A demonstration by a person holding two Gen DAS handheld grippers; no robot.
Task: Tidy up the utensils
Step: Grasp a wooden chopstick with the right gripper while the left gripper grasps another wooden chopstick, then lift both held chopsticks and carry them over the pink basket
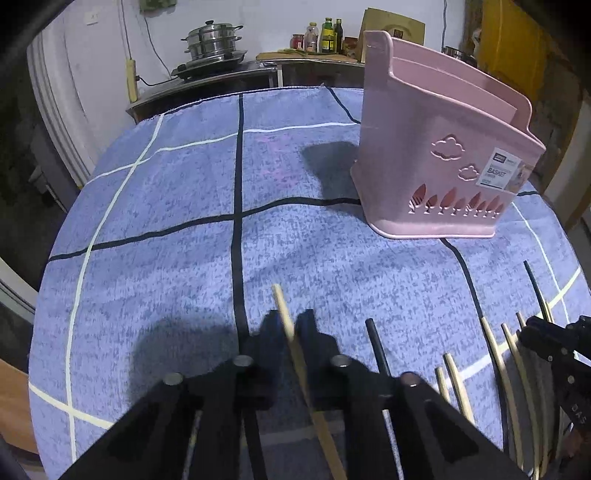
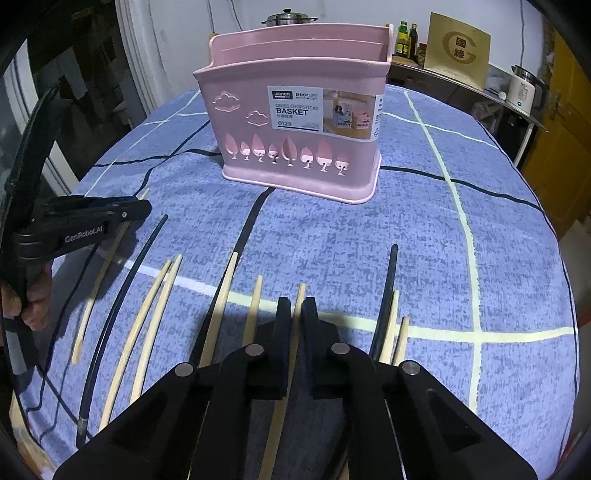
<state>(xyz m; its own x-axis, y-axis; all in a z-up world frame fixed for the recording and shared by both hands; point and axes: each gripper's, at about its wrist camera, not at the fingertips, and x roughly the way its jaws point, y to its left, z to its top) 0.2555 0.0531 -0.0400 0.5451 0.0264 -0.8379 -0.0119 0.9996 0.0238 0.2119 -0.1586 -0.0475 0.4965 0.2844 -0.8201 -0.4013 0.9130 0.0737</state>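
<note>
Chopsticks lie in a loose row on the worktop (image 2: 498, 229), which carries a blue cloth (image 1: 166, 258) with black and white grid lines.

Far left: left gripper (image 1: 291, 325), fingers clamped on a pale chopstick (image 1: 282, 310). The stick's tip pokes forward past the fingertips; its shaft runs back between the fingers towards the camera. In the right wrist view the same gripper (image 2: 142, 208) shows side-on, over the left end of the row, with the stick sloping down below it to the cloth.

Next right: a long black chopstick (image 2: 122, 295) flat on the cloth, then two pale chopsticks (image 2: 155, 306) lying close together, nearly parallel.

Centre: two more pale sticks, one long (image 2: 221, 302), one shorter (image 2: 255, 306).

Right gripper (image 2: 294, 306): fingers nearly together around a pale stick (image 2: 301, 295), whose tip shows just ahead of them. Contact looks made, so closed on that stick.

Right of it: a black chopstick (image 2: 388, 291) with two short pale ones (image 2: 397, 325) just beside it.

Behind the row, well apart from it: pink basket (image 2: 299, 125), upright on the cloth, with cloud and tree cut-outs and a label on its front. No chopsticks show inside it.

Background: steel steamer pots (image 1: 212, 40), bottles (image 1: 327, 35), a white kettle (image 2: 522, 88) at far right.
</note>
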